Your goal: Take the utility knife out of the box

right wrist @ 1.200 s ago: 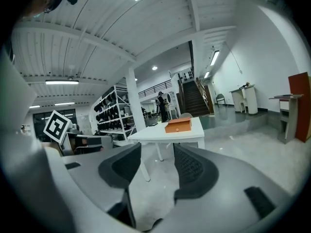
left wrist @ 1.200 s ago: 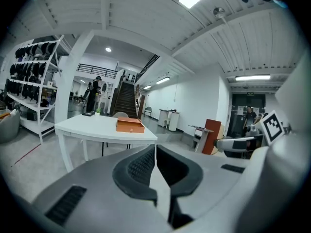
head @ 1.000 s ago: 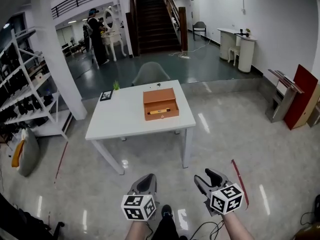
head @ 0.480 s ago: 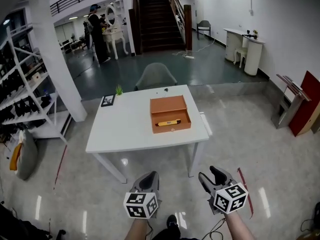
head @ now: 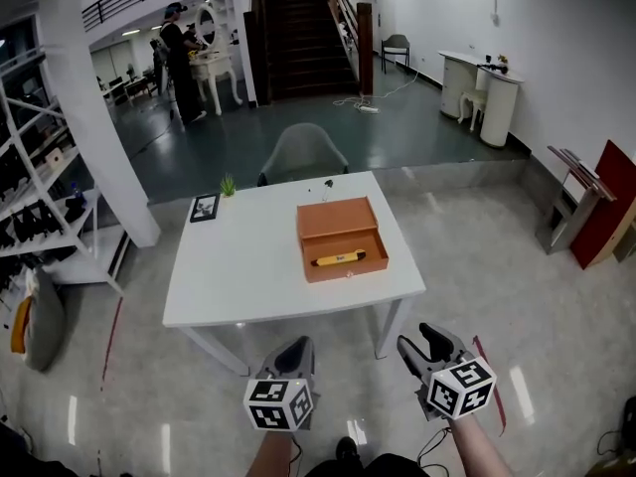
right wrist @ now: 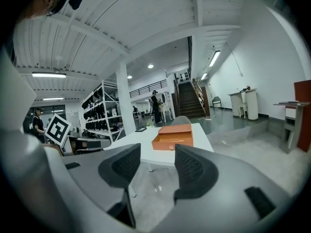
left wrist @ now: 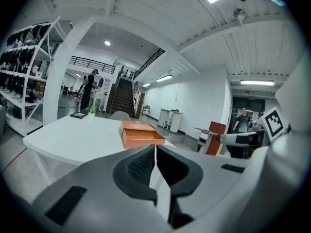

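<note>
An open orange box (head: 341, 238) sits on the white table (head: 238, 271), toward its right side, lid folded back. A yellow utility knife (head: 339, 259) lies inside it. Both grippers hang low, short of the table's near edge. My left gripper (head: 294, 351) is shut, its pads touching with nothing between them. My right gripper (head: 425, 341) is open and empty. The orange box (left wrist: 140, 134) shows ahead in the left gripper view, and the orange box (right wrist: 173, 137) lies ahead in the right gripper view; the knife is hidden in both.
A grey chair (head: 304, 152) stands behind the table. A small plant (head: 228, 184) and a dark card (head: 204, 208) sit at the table's far left corner. Metal shelving (head: 40, 202) lines the left. A red board (head: 607, 203) leans at right. A person (head: 176, 53) stands far back.
The view has moved closer to the table; table and box now appear larger and lower in the head view. Both grippers hold the same low pose, left shut, right open.
</note>
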Demonstrator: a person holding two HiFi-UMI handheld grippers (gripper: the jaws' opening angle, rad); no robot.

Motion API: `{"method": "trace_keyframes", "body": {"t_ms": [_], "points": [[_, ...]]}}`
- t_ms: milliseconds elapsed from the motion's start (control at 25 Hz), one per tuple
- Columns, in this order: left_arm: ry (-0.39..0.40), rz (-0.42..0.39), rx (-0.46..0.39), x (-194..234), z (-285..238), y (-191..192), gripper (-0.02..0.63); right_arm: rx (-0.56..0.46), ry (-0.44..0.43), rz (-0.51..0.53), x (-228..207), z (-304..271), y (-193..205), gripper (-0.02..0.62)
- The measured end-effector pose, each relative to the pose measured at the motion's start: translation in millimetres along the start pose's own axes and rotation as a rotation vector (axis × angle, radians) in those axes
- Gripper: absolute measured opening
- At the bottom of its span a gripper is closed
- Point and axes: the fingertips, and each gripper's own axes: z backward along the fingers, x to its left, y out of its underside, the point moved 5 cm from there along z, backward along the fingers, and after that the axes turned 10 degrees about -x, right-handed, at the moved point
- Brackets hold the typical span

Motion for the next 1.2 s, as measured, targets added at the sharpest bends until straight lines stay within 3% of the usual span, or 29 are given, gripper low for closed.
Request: {"method": "trace_keyframes", "body": {"t_ms": [560,1200], "points": [[-0.002,0.002,0.012,36,-53,-13,0.018,-0.014,0.001,0.036,-24,-63,-17,0.207],[-0.13,0.04,0.0,87,-126,-24,0.018,0.02,-0.157,0.113,-68,-189,-42,0.207]]}}
